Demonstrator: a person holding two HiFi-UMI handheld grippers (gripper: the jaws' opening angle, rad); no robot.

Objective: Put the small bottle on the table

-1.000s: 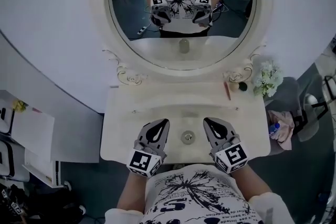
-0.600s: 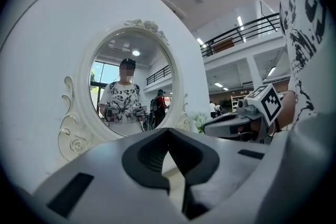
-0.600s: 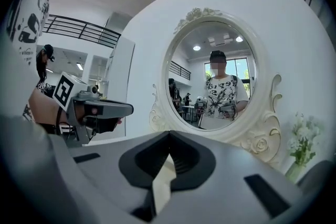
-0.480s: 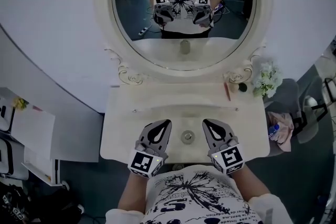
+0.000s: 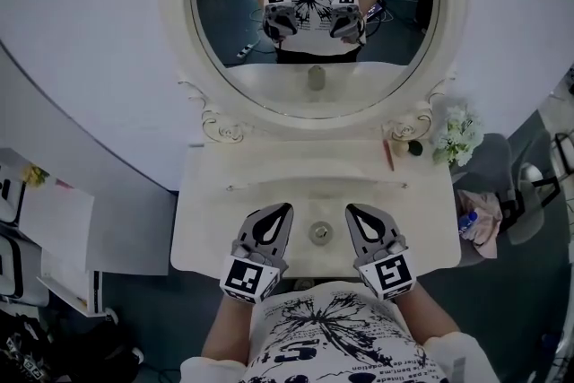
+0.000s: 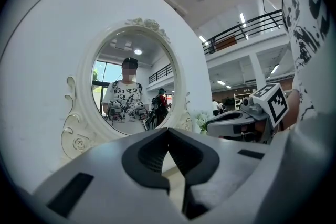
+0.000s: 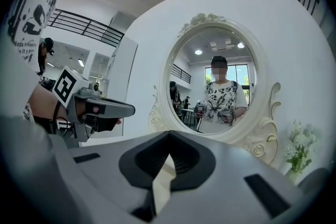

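Observation:
In the head view a small bottle (image 5: pixel 321 234) stands upright near the front middle of the cream dressing table (image 5: pixel 206 229), seen from above as a round cap. Its reflection (image 5: pixel 315 78) shows in the oval mirror (image 5: pixel 314 13). My left gripper (image 5: pixel 285 209) hovers just left of the bottle and my right gripper (image 5: pixel 352 209) just right of it. Both are shut with nothing in them and point toward the mirror. In the left gripper view its jaws (image 6: pixel 168 131) meet, with the right gripper (image 6: pixel 241 120) alongside. The right gripper view shows closed jaws (image 7: pixel 169 134) and the left gripper (image 7: pixel 105 110). Neither gripper view shows the bottle.
White flowers (image 5: pixel 457 134), a red pen (image 5: pixel 388 155) and a small dark item (image 5: pixel 414 148) sit at the table's back right. A chair with clothes (image 5: pixel 489 211) stands to the right, and white shelving (image 5: pixel 54 229) to the left. The person stands close against the table's front edge.
The right gripper has drawn back slightly toward the person. The left gripper and the bottle have hardly moved.

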